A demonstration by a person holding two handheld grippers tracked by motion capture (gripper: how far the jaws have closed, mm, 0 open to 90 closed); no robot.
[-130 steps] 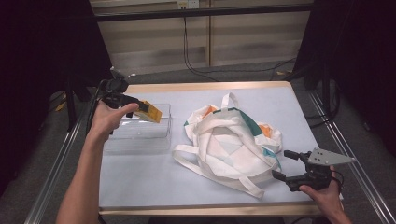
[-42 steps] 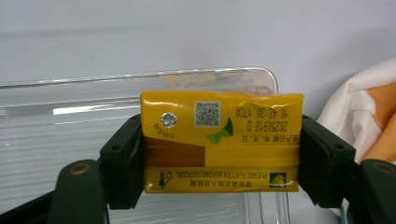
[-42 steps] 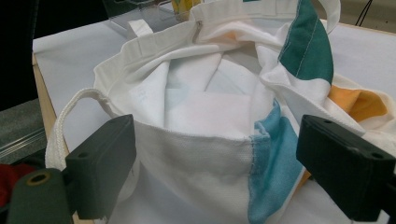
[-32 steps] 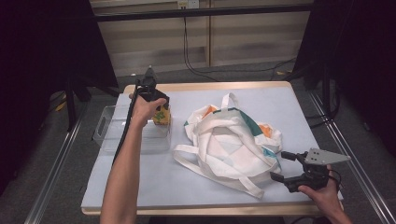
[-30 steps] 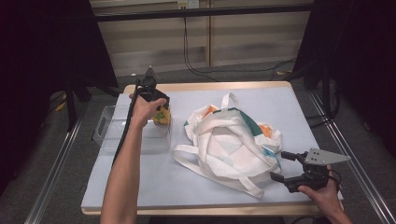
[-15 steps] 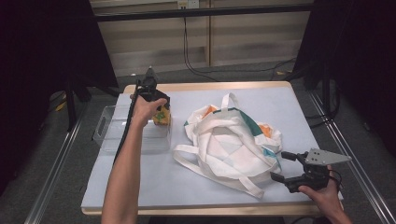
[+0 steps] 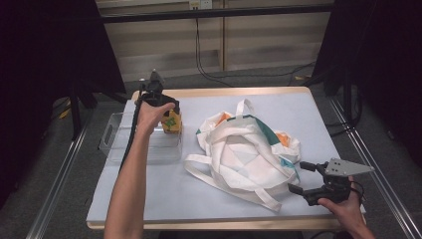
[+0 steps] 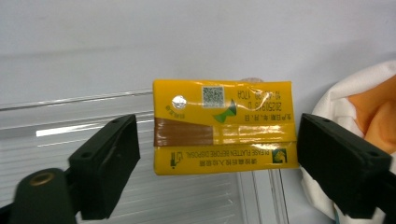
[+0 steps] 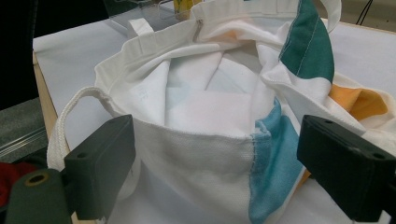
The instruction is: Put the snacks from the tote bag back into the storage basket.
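- Standing apart, the jaws of the left gripper [image 8: 217,172] flank the yellow carton [image 8: 224,126] with a clear gap on each side; they have just been opening, and no pad presses on it now.
- That carton lies between them with its printed face to the camera, the lettering upside down in the left gripper view, a brown band across its middle.
- From above, the yellow carton [image 7: 171,121] sits at the right-hand end of the clear plastic tray [image 7: 119,144], just beside the tote bag [image 7: 249,149].
- Left gripper [image 7: 166,112] points down at the carton from the far side, its cable trailing back along the forearm.
- Left hand [image 7: 152,112] wraps the gripper body, wrist bent downward, and the bare forearm stretches long and straight from the bottom edge of the high view up over the tray.
- Over to the right gripper [image 9: 217,172]: jaws wide open, the bag's near wall, white with a blue panel, between them; whether the pads touch the cloth is hard to tell.
- In the high view the right gripper [image 7: 301,178] lies low and level at the near right corner of the table [image 7: 298,107], pointing left at the bag's edge, grey plate on top.
- Right hand [image 7: 343,206] grips it from behind, near the table's front edge.
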